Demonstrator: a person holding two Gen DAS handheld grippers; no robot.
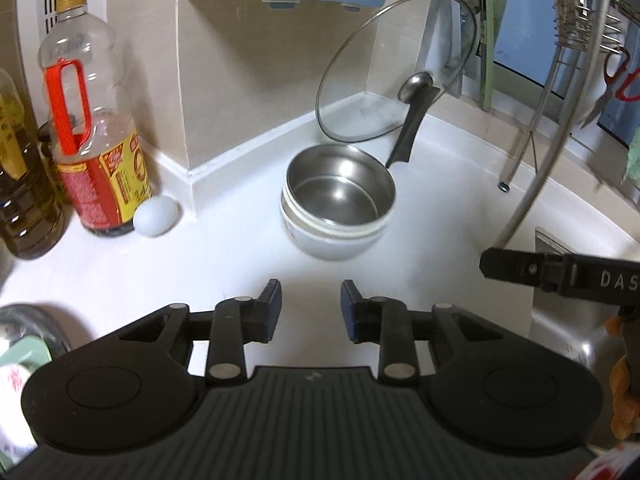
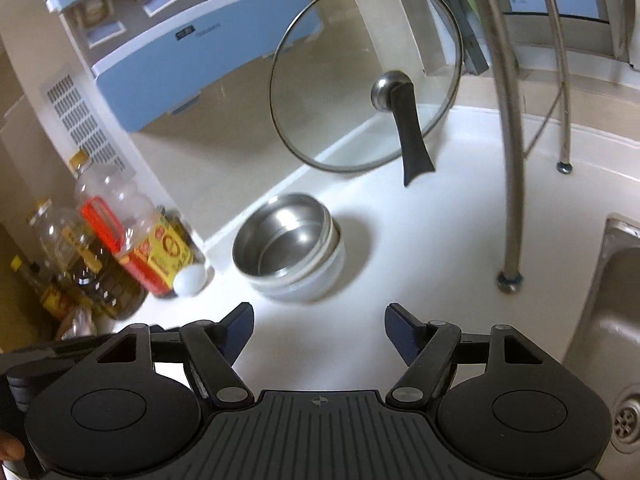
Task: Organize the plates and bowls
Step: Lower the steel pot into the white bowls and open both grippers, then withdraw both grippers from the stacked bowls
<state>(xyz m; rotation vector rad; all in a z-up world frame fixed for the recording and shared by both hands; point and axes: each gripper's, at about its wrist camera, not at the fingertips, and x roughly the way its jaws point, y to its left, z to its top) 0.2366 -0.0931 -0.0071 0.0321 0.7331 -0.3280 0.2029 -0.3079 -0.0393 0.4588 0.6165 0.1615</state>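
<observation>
A steel bowl [image 1: 340,184] sits nested in a white bowl [image 1: 332,240] on the white counter; the stack also shows in the right wrist view [image 2: 288,240]. My left gripper [image 1: 311,292] is open and empty, a short way in front of the stack. My right gripper [image 2: 319,316] is open and empty, also in front of the stack; its finger shows at the right edge of the left wrist view [image 1: 560,272]. Part of another dish with a green rim [image 1: 28,356] shows at the lower left.
A glass lid [image 1: 396,68] with a black handle leans against the back wall. Oil bottles [image 1: 92,128] and a pale egg [image 1: 155,216] stand at the left. A faucet hose [image 2: 508,120] and steel sink [image 2: 616,320] are at the right.
</observation>
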